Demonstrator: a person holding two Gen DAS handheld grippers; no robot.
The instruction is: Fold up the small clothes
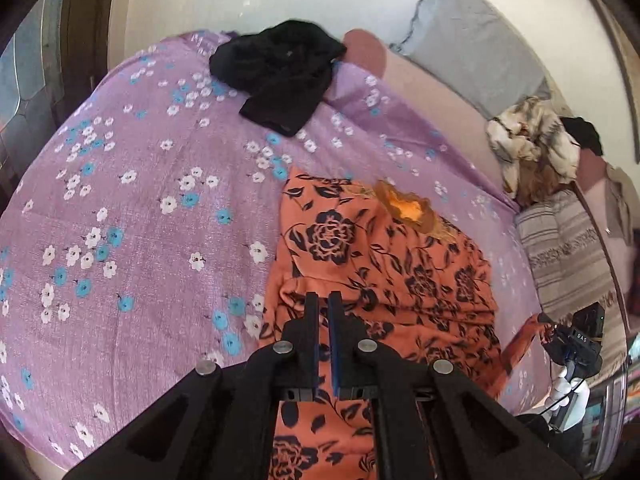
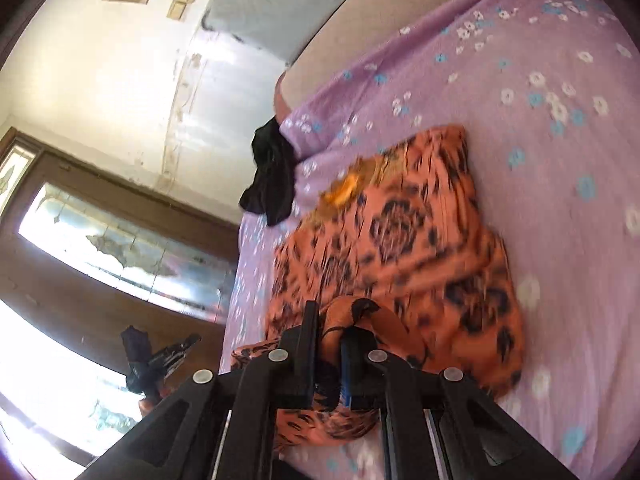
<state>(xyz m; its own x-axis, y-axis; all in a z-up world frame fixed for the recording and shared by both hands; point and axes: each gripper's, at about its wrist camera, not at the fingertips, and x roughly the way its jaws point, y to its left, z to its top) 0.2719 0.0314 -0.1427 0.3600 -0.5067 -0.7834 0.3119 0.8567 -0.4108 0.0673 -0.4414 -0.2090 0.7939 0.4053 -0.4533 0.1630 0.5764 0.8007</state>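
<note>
An orange garment with a black flower print point(image 1: 384, 264) lies partly folded on a purple flowered bedsheet point(image 1: 152, 208). My left gripper point(image 1: 323, 300) is shut on the garment's near edge, with cloth hanging below it. In the right wrist view, my right gripper point(image 2: 330, 320) is shut on a bunched fold of the same orange garment point(image 2: 404, 240), held just above the sheet point(image 2: 560, 128). The right gripper also shows at the right edge of the left wrist view point(image 1: 576, 340), holding a strip of the orange cloth.
A black garment point(image 1: 280, 72) lies crumpled at the far side of the bed, also in the right wrist view point(image 2: 272, 172). A grey pillow point(image 1: 472, 40) leans on the wall. A pile of cloth point(image 1: 532, 144) and a striped blanket point(image 1: 564, 252) lie at the right.
</note>
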